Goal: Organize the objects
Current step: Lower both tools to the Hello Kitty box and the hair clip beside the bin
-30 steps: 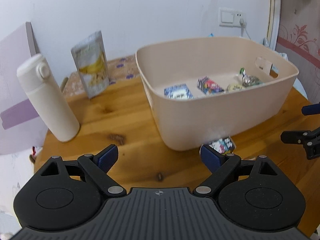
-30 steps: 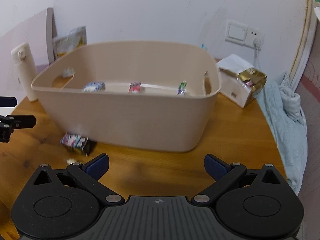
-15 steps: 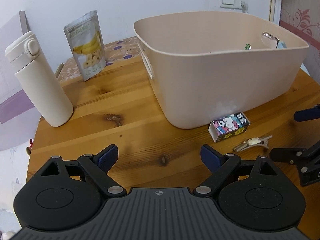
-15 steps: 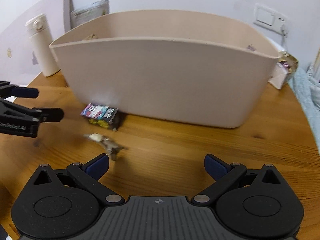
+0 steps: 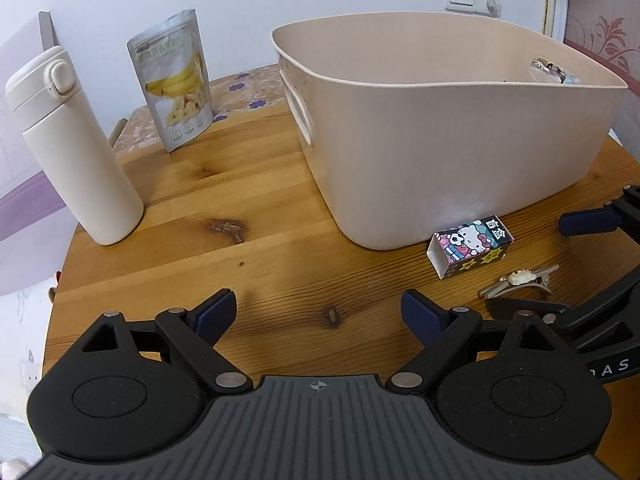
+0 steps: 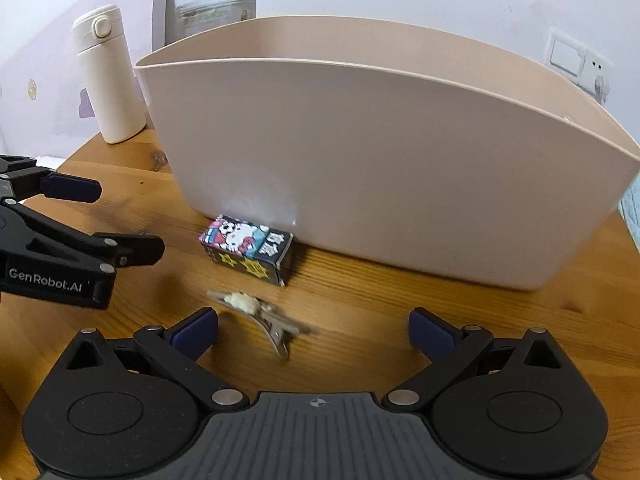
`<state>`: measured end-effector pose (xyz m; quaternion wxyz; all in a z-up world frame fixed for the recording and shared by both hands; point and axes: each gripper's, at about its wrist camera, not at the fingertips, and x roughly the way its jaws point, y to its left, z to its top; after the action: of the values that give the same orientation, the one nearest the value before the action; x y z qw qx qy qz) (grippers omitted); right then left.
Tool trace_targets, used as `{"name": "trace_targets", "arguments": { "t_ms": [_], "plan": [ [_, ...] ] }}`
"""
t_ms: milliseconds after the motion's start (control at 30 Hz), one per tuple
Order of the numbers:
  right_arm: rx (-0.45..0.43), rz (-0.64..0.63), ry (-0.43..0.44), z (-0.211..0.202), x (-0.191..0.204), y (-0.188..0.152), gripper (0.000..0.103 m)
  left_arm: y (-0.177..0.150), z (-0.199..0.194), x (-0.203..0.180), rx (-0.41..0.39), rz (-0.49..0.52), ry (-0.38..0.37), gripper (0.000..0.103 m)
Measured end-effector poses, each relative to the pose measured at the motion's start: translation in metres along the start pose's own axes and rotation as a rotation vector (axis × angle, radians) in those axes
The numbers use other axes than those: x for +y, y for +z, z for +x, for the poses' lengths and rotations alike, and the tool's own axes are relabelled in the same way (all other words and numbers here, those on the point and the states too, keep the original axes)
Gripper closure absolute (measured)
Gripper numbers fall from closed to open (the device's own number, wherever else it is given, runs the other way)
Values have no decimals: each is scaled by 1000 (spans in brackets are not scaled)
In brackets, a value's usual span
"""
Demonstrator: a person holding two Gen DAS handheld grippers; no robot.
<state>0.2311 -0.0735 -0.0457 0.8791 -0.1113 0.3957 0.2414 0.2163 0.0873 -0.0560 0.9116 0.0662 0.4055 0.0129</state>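
Note:
A beige plastic bin (image 5: 460,152) (image 6: 380,168) stands on the round wooden table. Against its near wall lies a small cartoon-printed box (image 5: 470,245) (image 6: 250,248). Just in front of that box rests a metal hair clip with a cream ornament (image 5: 518,280) (image 6: 256,310). My left gripper (image 5: 318,314) hangs open over bare wood, left of both items. My right gripper (image 6: 314,330) is open low over the table, the clip lying between its fingers toward the left pad, untouched. Each gripper shows at the other view's edge.
A cream flask (image 5: 68,148) (image 6: 110,76) stands at the table's left. A banana-chip pouch (image 5: 174,84) leans on the wall behind it. Small items show through the bin's far handle hole (image 5: 550,70). A wall socket (image 6: 576,64) sits at the right.
Both grippers have sunk toward the table, so the bin's inside is lost from sight. The right one slid left until the box and the clip came in front of it.

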Motion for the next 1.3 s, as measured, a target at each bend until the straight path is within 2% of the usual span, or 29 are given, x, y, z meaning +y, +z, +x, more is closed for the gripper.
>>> {"name": "trace_targets", "arguments": {
  "t_ms": [267,500,600,700,1033,1300],
  "plan": [
    [-22,60,-53,-2,-17,-4,2,2,-1,-9,-8,-8,-50,12],
    [-41,122,-109,-7,-42,-8,19,5,1,-30,-25,2,-107,12],
    [-44,128,-106,-6,-50,-8,22,8,1,-38,-30,-10,-139,12],
    [-42,127,-97,-6,-55,-8,20,10,2,-46,-37,-21,-157,12],
    [-23,120,-18,-15,-53,-11,18,17,1,-46,-31,-53,-128,12],
    [-15,104,53,-14,-41,-7,3,19,-4,-35,-39,-60,-110,12]
  ]
}}
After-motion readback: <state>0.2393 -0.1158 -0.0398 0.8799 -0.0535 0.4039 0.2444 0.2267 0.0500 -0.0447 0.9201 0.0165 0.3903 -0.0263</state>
